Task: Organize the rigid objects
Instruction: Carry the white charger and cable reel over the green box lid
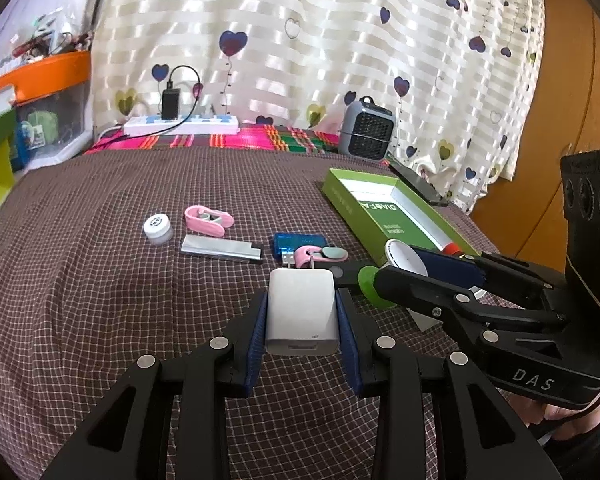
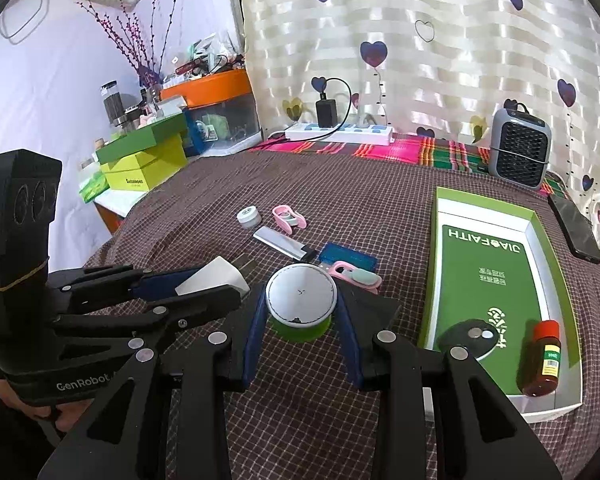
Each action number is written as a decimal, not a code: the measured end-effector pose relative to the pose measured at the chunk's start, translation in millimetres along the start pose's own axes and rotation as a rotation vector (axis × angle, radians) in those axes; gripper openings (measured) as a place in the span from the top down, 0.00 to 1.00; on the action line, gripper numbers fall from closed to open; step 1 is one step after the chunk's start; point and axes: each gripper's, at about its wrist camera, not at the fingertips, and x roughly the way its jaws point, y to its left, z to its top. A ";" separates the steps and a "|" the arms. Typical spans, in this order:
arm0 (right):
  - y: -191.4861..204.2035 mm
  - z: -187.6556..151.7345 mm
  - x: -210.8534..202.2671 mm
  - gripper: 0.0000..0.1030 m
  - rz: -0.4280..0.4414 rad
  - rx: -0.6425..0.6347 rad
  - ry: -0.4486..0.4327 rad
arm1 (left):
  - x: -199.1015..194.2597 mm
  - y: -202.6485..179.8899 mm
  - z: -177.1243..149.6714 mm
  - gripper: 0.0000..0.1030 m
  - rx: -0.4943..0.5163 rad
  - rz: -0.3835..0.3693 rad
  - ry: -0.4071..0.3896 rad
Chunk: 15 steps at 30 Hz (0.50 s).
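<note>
Between the blue pads of your left gripper (image 1: 301, 316) sits the white charger (image 1: 301, 311), clamped at both sides with its prongs pointing away, while your right gripper (image 2: 301, 312) is closed on the round white-lidded green container (image 2: 301, 300), both raised above the checked cloth (image 1: 100, 280). Your right wrist view alone shows the whole floor of the green box (image 2: 496, 280), with a red-capped bottle (image 2: 543, 358) and a black disc (image 2: 470, 338) lying at its near end. Your left wrist view shows only the bottle's red cap past the right gripper, and both views show the small items left on the cloth: a white jar (image 1: 157, 229), a silver bar (image 1: 220, 249), a blue case (image 1: 298, 242) and two pink clips (image 1: 209, 220).
</note>
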 end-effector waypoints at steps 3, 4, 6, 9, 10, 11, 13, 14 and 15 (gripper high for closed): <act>-2.9 -1.0 -3.5 0.66 -0.002 0.006 -0.008 | 0.1 -3.5 1.0 0.69 0.004 0.001 -0.003; -3.0 -0.6 -4.0 0.66 -0.002 0.007 -0.009 | 0.0 -5.0 1.2 0.69 0.006 0.002 -0.005; -4.3 -1.3 -6.0 0.66 -0.002 0.011 -0.014 | -0.2 -8.0 1.8 0.69 0.012 0.004 -0.008; -6.0 -2.1 -8.4 0.66 -0.004 0.015 -0.019 | 0.0 -12.3 2.5 0.69 0.019 0.001 -0.010; -6.9 -2.0 -9.1 0.66 -0.005 0.017 -0.020 | -0.1 -13.5 2.5 0.69 0.021 0.002 -0.011; -7.9 -2.3 -10.0 0.66 -0.006 0.021 -0.023 | -0.1 -14.5 2.7 0.69 0.023 0.001 -0.011; -9.9 -2.6 -12.0 0.66 -0.010 0.026 -0.027 | -0.1 -16.4 2.7 0.69 0.025 -0.001 -0.011; -10.8 -2.9 -13.2 0.66 -0.011 0.029 -0.030 | -0.1 -17.4 2.7 0.69 0.026 -0.002 -0.012; -11.6 -3.3 -14.3 0.66 -0.013 0.031 -0.032 | -0.1 -18.3 2.5 0.69 0.027 -0.003 -0.012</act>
